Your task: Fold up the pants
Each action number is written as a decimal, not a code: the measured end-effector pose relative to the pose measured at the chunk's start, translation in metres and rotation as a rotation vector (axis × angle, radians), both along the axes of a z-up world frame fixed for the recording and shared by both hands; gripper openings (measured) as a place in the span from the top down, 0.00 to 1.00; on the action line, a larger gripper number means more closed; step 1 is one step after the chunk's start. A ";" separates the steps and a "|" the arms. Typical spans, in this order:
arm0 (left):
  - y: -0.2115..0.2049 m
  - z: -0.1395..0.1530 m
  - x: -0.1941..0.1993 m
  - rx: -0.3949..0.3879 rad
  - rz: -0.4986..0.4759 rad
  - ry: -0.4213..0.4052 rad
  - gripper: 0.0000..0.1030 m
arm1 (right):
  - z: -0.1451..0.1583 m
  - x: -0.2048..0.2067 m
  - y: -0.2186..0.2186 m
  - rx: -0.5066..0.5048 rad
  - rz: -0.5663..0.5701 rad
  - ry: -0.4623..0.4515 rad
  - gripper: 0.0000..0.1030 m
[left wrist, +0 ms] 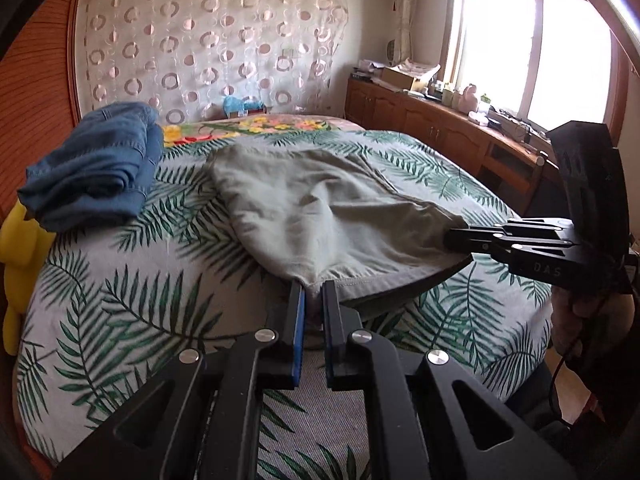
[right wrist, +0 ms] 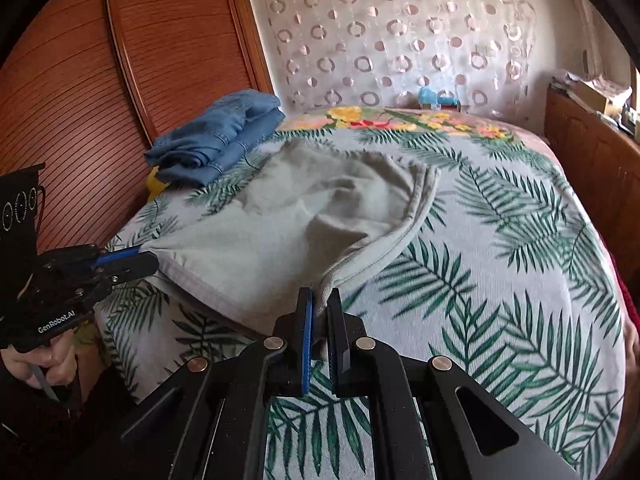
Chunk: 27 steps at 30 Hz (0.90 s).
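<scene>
A: On the bed [left wrist: 120, 320], over the palm-leaf cover, the grey pants [left wrist: 320, 208] lie spread toward the far side, with their near edge lifted. The left claw [left wrist: 313, 292] is clenched on one near corner, the right claw [right wrist: 321, 300] clenched on the other. What makes this fold come out well?

B: I'd say even tension. Keep both corners level with each other so the hem between them stays straight, then carry them together over the cloth toward the far end.

A: There's a big wrinkle running through the middle.

B: Yes, so a gentle pull toward yourself first should flatten it before the near edge goes over. Don't let go until the held edge sits square on the far one.

A: And the folded blue jeans [left wrist: 96, 168] on the left?

B: They're well apart from the pants, so no risk if the claws travel straight
</scene>
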<state>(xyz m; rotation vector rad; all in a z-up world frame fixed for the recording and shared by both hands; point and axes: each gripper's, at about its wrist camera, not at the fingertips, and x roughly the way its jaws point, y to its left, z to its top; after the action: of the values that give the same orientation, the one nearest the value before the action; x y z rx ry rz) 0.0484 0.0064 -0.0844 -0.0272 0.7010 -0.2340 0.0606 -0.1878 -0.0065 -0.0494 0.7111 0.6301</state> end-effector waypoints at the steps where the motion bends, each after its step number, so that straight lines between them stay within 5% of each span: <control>1: -0.001 -0.002 0.000 0.001 -0.002 0.005 0.92 | -0.002 0.001 -0.001 -0.005 -0.003 0.004 0.94; 27: -0.007 -0.026 0.003 0.035 0.003 0.067 0.91 | -0.026 -0.002 -0.009 0.035 -0.024 0.041 0.94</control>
<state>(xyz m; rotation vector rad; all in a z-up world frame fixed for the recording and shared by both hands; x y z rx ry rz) 0.0514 -0.0009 -0.1102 -0.0028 0.7717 -0.2184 0.0588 -0.1972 -0.0324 0.0046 0.7391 0.6224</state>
